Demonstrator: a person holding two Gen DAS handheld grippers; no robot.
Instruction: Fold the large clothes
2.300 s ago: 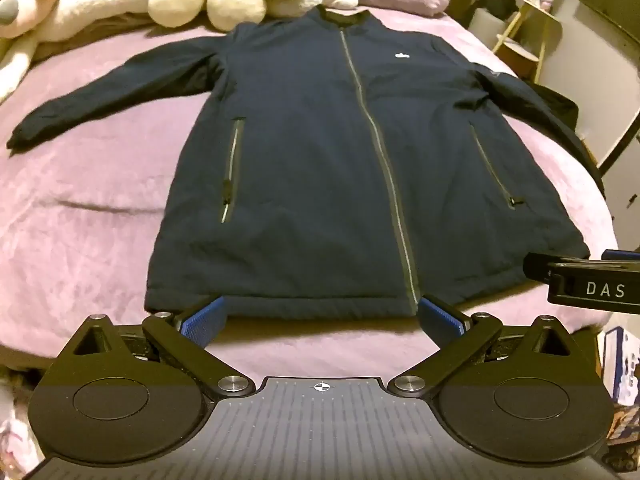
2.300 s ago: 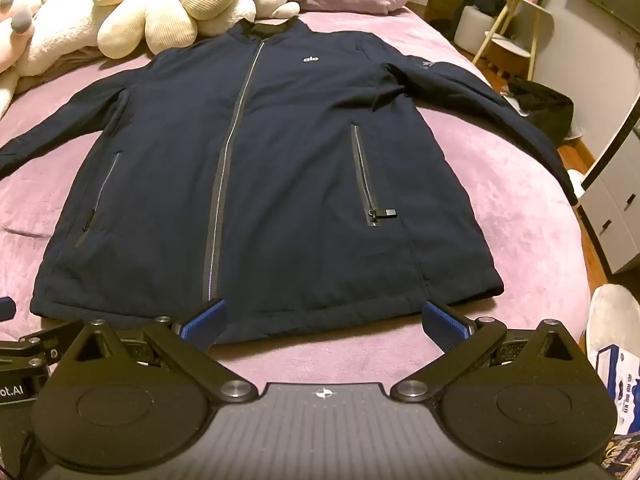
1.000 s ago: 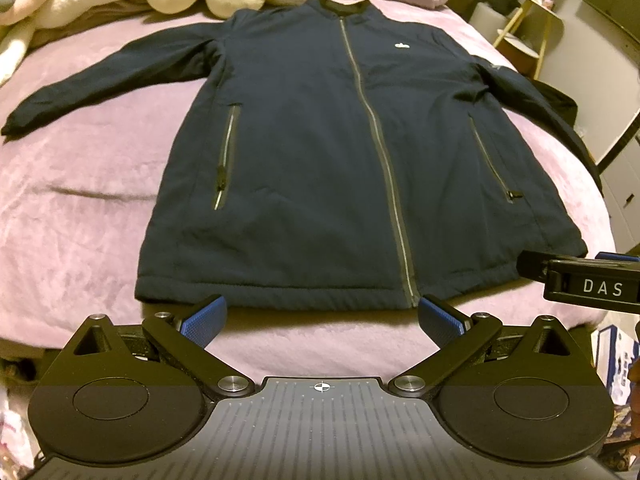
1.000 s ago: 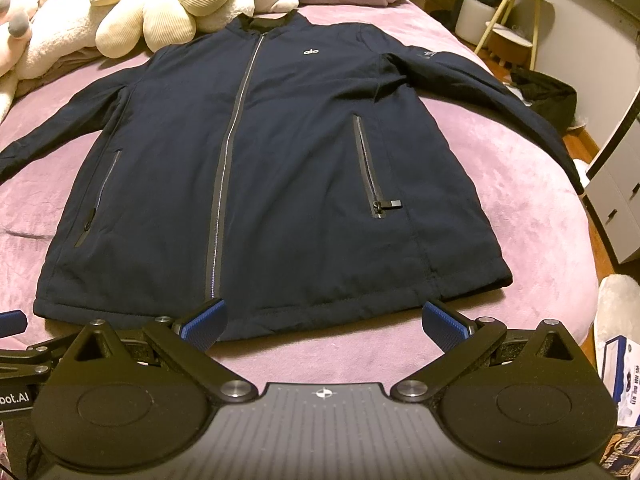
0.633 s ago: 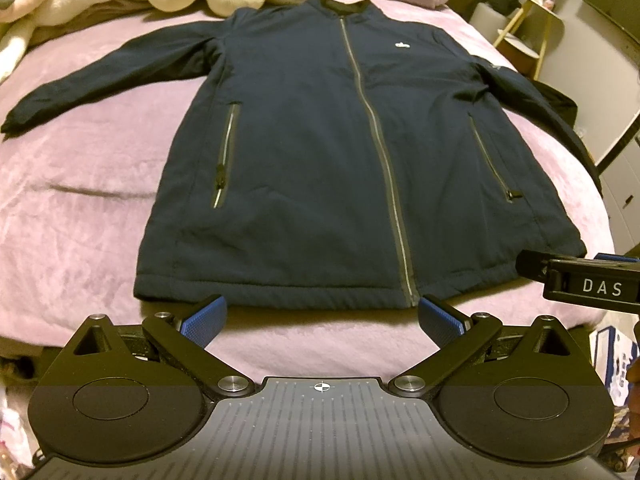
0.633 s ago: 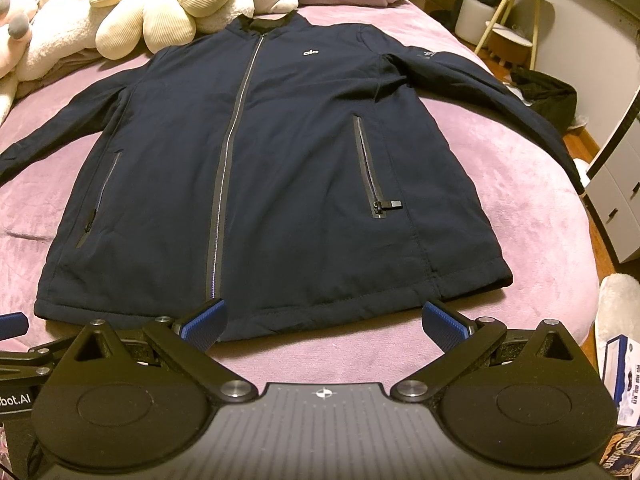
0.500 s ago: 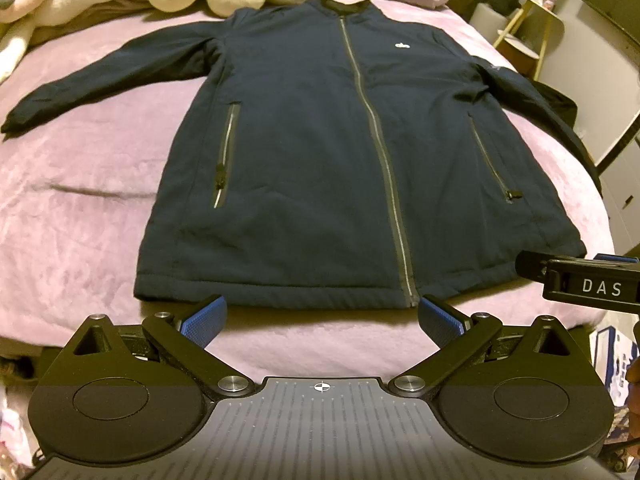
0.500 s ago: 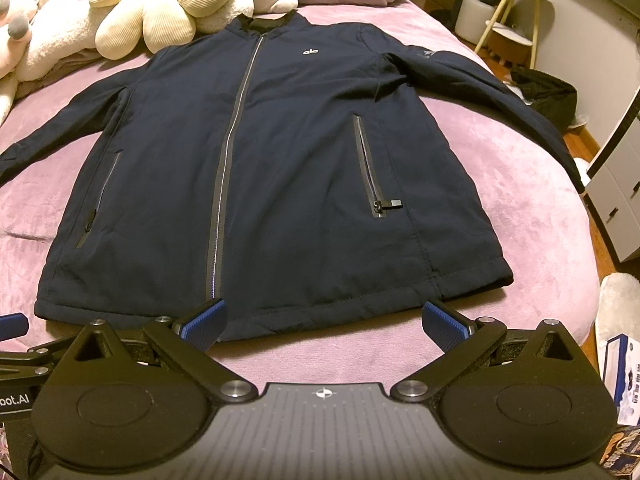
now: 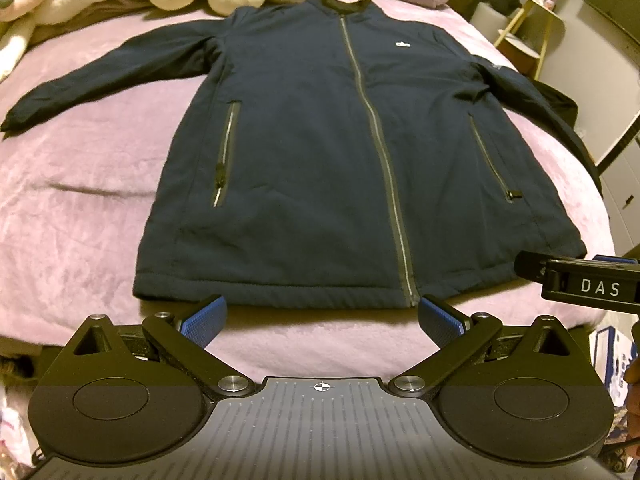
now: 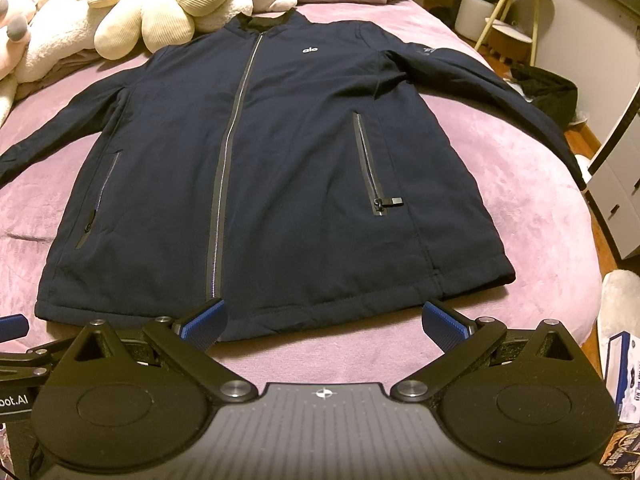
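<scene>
My left gripper [image 9: 320, 316] and right gripper [image 10: 324, 318], both spread wide and empty, near the flat navy jacket's [image 9: 340, 160] hem on the pink bed [image 9: 80, 200].

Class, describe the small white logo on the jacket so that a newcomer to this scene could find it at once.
Start at the pink bed, where a navy jacket lies spread flat, zipped shut. Near its collar, just right of the long central zip in the right wrist view, sits the white logo. It is the only white mark on the chest.
</scene>
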